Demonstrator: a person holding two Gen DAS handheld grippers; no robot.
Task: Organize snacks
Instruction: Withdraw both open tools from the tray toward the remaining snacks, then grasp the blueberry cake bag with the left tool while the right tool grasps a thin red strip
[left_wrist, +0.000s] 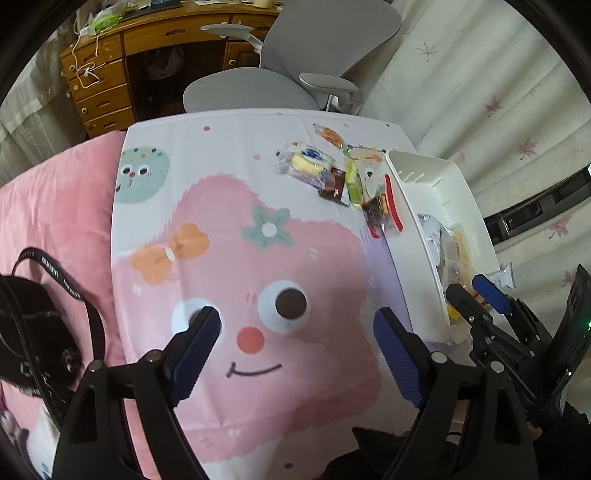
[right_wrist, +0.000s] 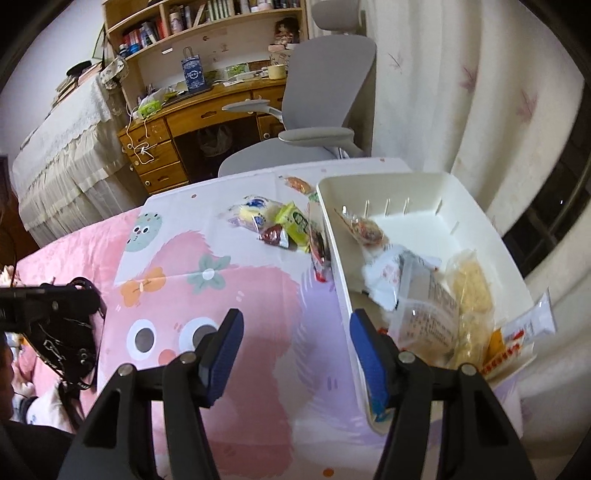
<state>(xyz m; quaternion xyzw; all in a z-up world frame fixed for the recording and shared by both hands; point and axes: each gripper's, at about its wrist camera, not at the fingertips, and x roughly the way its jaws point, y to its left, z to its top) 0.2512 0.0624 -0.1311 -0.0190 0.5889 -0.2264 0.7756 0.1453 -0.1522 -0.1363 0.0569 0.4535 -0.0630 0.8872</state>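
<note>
Right wrist view: loose snacks (right_wrist: 280, 225) lie on the far cloth (right_wrist: 258, 295), just left of the white bin (right_wrist: 454, 192), which already holds several packets. Light, crinkly, slippery wrappers, probably best pinched across a sealed edge. Right gripper (right_wrist: 295, 354) and left gripper (left_wrist: 295, 354) both gape, empty.

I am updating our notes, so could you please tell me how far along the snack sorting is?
Partly done. Several packets already lie in the white bin, among them a pale yellow snack bag. Nothing is in hand: the left tool and right tool are both open and empty. Left on the cloth beside the bin: a green packet, a dark red candy and a few more.
</note>
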